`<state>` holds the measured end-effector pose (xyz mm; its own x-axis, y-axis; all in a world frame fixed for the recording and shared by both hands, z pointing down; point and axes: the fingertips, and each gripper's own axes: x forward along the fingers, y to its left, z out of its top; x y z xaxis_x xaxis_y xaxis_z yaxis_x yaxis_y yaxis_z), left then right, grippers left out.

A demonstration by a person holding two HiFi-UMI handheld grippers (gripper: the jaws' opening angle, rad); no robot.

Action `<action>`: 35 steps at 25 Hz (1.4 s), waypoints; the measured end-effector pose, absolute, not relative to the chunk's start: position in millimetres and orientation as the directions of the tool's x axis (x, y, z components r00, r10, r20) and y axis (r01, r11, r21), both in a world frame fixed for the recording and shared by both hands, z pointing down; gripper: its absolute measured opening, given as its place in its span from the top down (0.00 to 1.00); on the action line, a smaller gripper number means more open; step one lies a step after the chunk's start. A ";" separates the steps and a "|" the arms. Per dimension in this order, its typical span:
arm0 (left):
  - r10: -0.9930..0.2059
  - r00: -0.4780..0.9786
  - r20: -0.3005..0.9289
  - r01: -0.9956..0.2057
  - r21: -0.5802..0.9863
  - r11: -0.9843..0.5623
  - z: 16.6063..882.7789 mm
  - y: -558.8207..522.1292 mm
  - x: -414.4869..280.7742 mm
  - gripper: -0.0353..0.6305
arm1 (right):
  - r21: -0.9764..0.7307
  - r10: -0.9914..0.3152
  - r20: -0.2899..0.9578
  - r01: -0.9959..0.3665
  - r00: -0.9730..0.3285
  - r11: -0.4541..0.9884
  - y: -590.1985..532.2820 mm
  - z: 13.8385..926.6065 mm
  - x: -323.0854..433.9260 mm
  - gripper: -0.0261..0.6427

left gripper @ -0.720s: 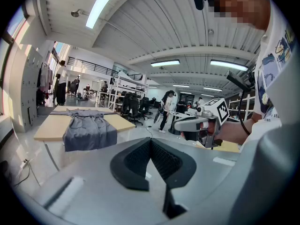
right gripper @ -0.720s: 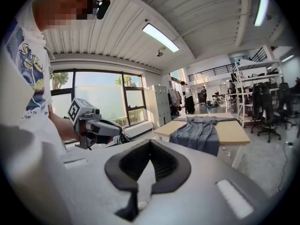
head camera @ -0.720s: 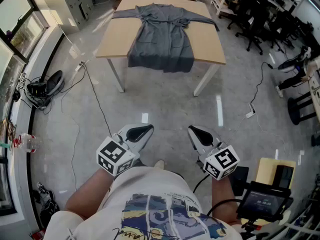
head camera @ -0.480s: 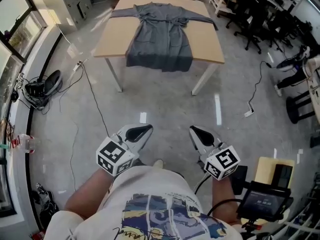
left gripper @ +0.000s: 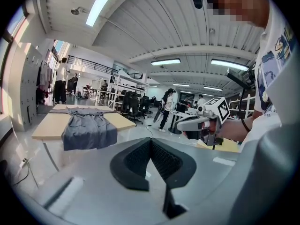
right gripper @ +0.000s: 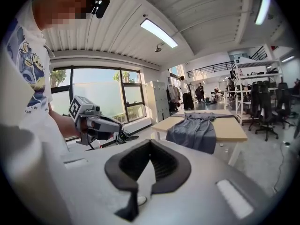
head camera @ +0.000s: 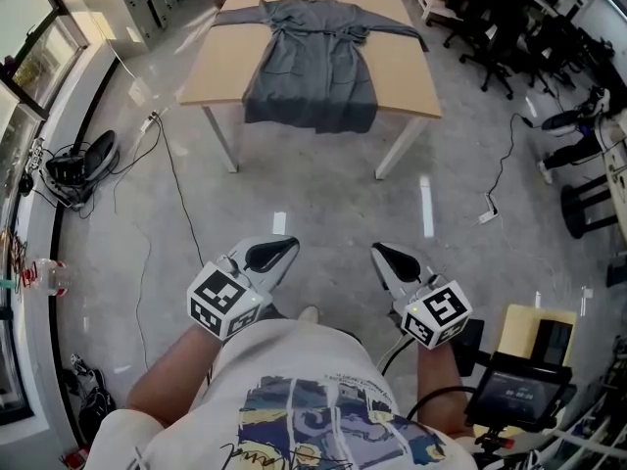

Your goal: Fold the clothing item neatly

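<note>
A grey robe [head camera: 313, 62] lies spread flat on a light wooden table [head camera: 220, 71] far ahead, its sleeves stretched sideways and its hem hanging over the near edge. The robe [left gripper: 89, 128] shows at the left of the left gripper view and the robe [right gripper: 197, 131] at the right of the right gripper view. My left gripper [head camera: 286, 247] and right gripper [head camera: 377, 251] are held close to my body over the floor, several steps short of the table. Both are shut with nothing between the jaws.
Cables run across the grey floor [head camera: 323, 213], with a power strip [head camera: 487, 217] at the right. Black office chairs [head camera: 509, 37] stand right of the table. A tablet device [head camera: 514, 392] on a yellow stand sits by my right side. People stand at the room's far end [left gripper: 61, 81].
The table and robe have shifted slightly upward in the head view. Both grippers stay shut in about the same place before my body.
</note>
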<state>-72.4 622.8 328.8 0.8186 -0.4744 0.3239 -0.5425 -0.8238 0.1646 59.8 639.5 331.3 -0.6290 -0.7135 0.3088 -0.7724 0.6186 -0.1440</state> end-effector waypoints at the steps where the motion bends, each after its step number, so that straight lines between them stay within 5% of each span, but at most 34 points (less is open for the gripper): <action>1: -0.473 0.818 0.328 -0.543 0.167 -0.823 328.9 622.6 -73.2 0.94 | -0.144 -0.711 0.311 -0.771 -0.631 0.621 639.3 331.7 58.6 0.96; 14: -0.468 0.812 0.350 -0.545 0.163 -0.823 337.9 579.4 -75.3 0.94 | -0.145 -0.709 0.348 -0.782 -0.614 0.606 602.1 353.2 58.5 0.91; 35: -0.336 0.876 0.345 -0.401 0.137 -0.906 328.0 352.2 -125.9 0.94 | -0.119 -0.812 0.383 -0.895 -0.441 0.430 387.0 348.1 21.1 0.90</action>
<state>-125.9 352.2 328.0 0.8763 -0.3360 0.3454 -0.4011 -0.9058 0.1366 21.1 387.0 348.1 -0.4412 -0.8118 0.3826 -0.8948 0.4304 -0.1186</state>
